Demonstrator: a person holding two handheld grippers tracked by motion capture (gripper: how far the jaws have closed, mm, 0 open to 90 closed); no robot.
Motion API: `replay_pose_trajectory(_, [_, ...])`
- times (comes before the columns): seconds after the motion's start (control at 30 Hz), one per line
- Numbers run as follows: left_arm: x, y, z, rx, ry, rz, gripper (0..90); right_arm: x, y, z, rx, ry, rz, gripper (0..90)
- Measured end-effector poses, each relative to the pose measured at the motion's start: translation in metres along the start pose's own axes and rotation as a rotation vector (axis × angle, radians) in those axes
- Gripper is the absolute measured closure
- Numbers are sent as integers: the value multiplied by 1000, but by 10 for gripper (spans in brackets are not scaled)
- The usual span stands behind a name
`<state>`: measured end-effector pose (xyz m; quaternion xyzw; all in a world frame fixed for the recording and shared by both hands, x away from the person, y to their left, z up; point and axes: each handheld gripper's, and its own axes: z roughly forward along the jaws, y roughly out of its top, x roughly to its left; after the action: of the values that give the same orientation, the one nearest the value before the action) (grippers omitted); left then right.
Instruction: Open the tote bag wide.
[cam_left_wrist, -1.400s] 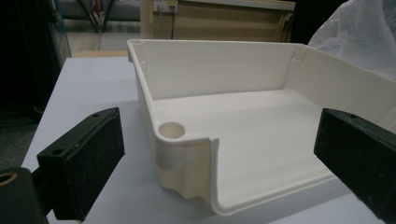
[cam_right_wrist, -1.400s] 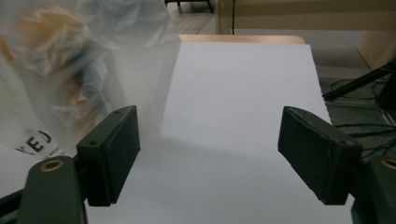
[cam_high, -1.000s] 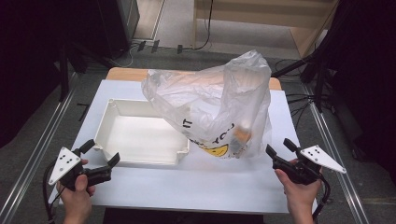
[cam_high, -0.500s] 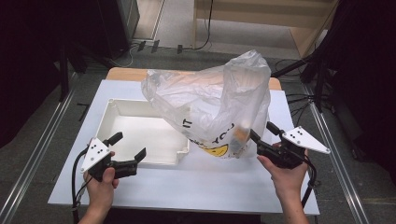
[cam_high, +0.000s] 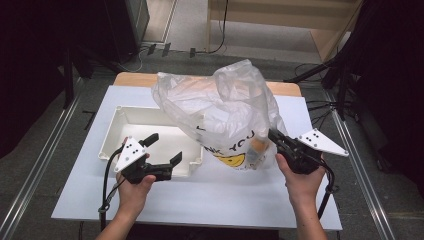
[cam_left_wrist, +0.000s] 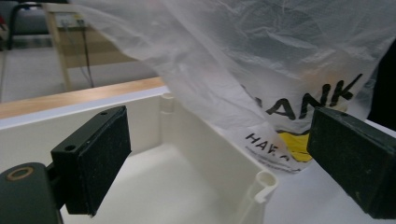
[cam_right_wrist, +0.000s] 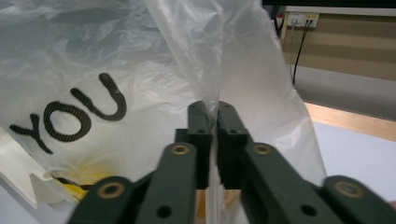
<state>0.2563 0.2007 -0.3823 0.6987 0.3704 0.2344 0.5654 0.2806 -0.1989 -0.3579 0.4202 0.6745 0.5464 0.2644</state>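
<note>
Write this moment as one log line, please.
right tongs: just closed, pinching plastic bag fold | left tongs: open, over white tray corner | bag: partly in tray

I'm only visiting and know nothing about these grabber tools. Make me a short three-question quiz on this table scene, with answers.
1. True or false: the right gripper is pinching the plastic bag.
2. Are the left gripper's jaws open or shut?
3. The bag partly rests over the: A) white tray B) wooden shelf C) floor

Key: 1. True, its jaws have just closed on a fold of the film. 2. Open, nothing between them. 3. A.
</note>
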Motion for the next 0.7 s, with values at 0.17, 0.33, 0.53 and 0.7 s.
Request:
replay_pose_trajectory(0.17, [-8,5,12,2,-47,-2,62,-6,-8,-2,9,-22,9,900])
replay_pose_trajectory(0.33, [-21,13,26,3,-86,-4,62,-9,-15,-4,23,-31,4,900])
replay_pose_trajectory(0.53, [-36,20,44,7,-94,-15,61,-15,-23,-6,33,-41,6,900])
replay_pose_trajectory(0.7, [-46,27,59,14,-77,-20,61,-20,-29,-8,40,-47,23,900])
